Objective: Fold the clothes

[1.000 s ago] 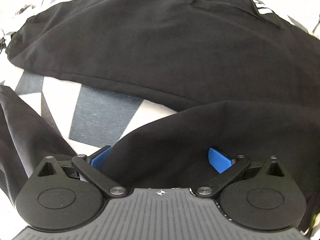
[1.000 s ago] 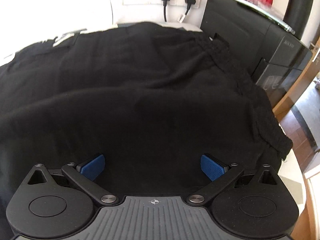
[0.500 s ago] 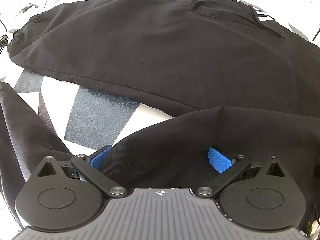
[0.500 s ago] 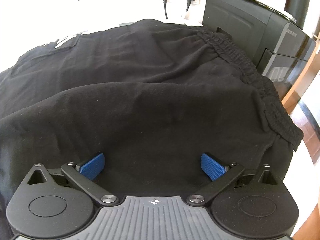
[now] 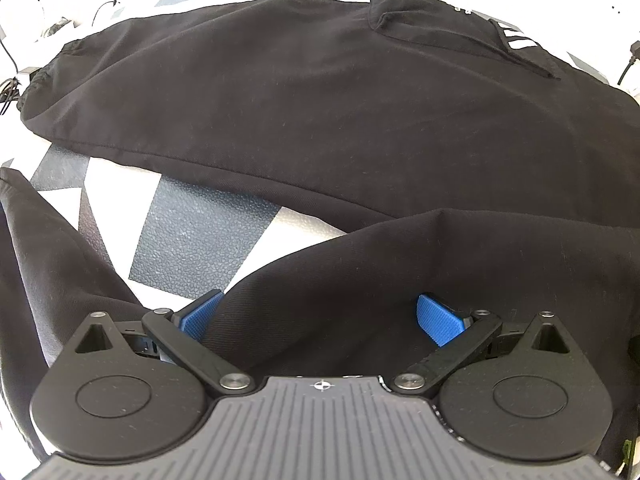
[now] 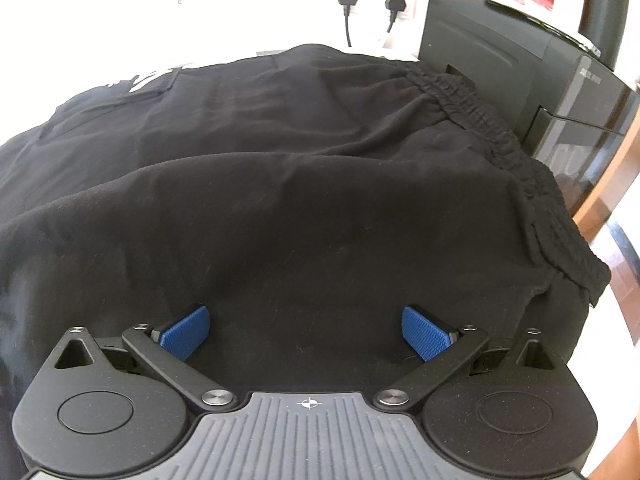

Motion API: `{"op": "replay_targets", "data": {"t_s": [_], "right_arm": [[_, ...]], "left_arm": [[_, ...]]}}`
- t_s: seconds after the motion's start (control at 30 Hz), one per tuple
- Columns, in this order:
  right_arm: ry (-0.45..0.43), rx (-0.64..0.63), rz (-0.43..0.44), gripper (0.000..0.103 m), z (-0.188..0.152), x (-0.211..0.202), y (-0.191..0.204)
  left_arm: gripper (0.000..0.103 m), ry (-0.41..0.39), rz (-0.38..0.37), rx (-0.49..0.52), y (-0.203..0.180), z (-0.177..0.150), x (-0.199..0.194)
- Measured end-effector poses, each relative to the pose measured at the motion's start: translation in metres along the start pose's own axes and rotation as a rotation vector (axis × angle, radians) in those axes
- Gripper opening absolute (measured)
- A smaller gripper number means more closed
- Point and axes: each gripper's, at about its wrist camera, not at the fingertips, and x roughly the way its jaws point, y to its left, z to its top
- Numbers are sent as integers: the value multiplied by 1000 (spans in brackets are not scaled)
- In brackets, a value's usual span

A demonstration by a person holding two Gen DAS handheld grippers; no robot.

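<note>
Both grippers lifted higher; left gripper [image 5: 318, 316] and right gripper [image 6: 306, 332] spread wide, near leg of black trousers [image 5: 320, 112] draped between pads for folding.

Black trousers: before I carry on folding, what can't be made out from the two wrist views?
- Left wrist view: the near leg of the black trousers drapes over the left tongs; a grip can't be confirmed.
- Left wrist view: the near leg's cuff is cut off by the left edge.
- Right wrist view: cloth fills the gap of the right tongs, hiding the table.
- Right wrist view: the white print is too small to read.
</note>
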Motion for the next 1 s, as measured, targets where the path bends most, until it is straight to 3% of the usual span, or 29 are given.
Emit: {"op": "replay_targets", "data": {"t_s": [0.3,0.5,0.63,0.73,0.8,0.93,1.0], "right_arm": [[12,-11,7,102,2,-1,0],[36,14,-8,102,-4,-13,-3],[28,96,-31,102,-11,-36,-10],[-3,163,0,102,-18,-60,-18],[-49,198,18,102,-24,-75,-24],[-135,320,37,102,-42,-101,-40],[-162,387,58,102,-51,-111,-50]], "left_arm": [[103,-1,-5,4,1,0,-2],[103,-3,-44,95,6,-5,-4],[103,100,-74,217,7,4,-2],[102,107,-59,182,23,7,-14],[102,6,-107,111,43,1,-35],[102,-74,-187,10,84,-22,-62],[102,-126,-180,-1,98,-38,-76]]}}
